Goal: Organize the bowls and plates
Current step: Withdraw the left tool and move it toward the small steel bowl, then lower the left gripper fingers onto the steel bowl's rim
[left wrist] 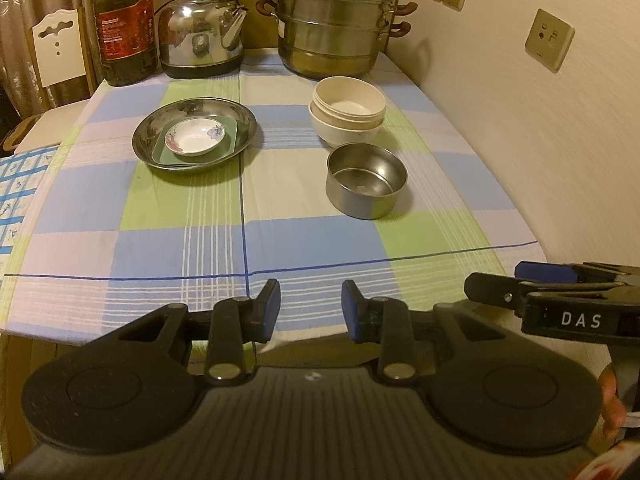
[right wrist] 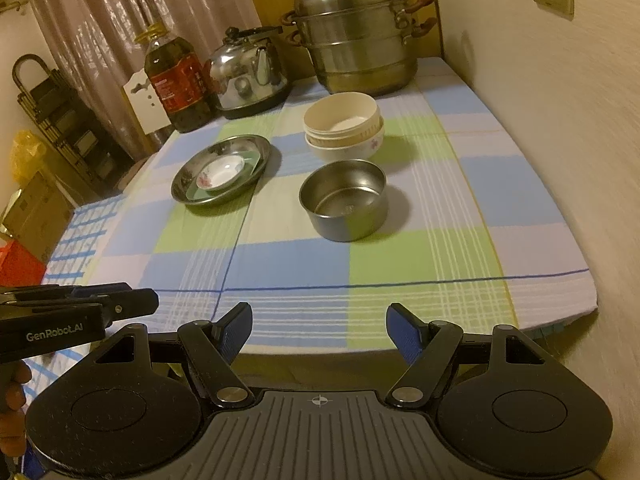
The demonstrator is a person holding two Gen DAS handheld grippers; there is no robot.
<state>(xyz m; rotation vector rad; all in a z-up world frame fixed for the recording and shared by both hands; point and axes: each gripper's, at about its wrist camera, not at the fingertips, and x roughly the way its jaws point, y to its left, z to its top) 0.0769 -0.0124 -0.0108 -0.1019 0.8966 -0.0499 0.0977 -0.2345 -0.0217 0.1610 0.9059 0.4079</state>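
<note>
A steel plate [left wrist: 160, 136] [right wrist: 192, 188] holds a green square dish [left wrist: 236, 138] [right wrist: 256, 158] with a small flowered saucer [left wrist: 195, 136] [right wrist: 220, 174] on top. To its right stand stacked cream bowls [left wrist: 347, 114] [right wrist: 343, 128], and a steel bowl [left wrist: 366, 180] [right wrist: 344, 200] sits in front of them. My left gripper [left wrist: 311, 304] is open and empty over the table's near edge. My right gripper [right wrist: 319, 328] is open and empty, also at the near edge, well short of the steel bowl.
A steamer pot [left wrist: 332, 20] [right wrist: 356, 36], a kettle [left wrist: 200, 32] [right wrist: 248, 76] and an oil bottle [left wrist: 124, 28] [right wrist: 176, 80] line the back of the checked tablecloth [left wrist: 280, 240]. A wall [left wrist: 540, 140] borders the right side. A chair [left wrist: 60, 48] stands at the left.
</note>
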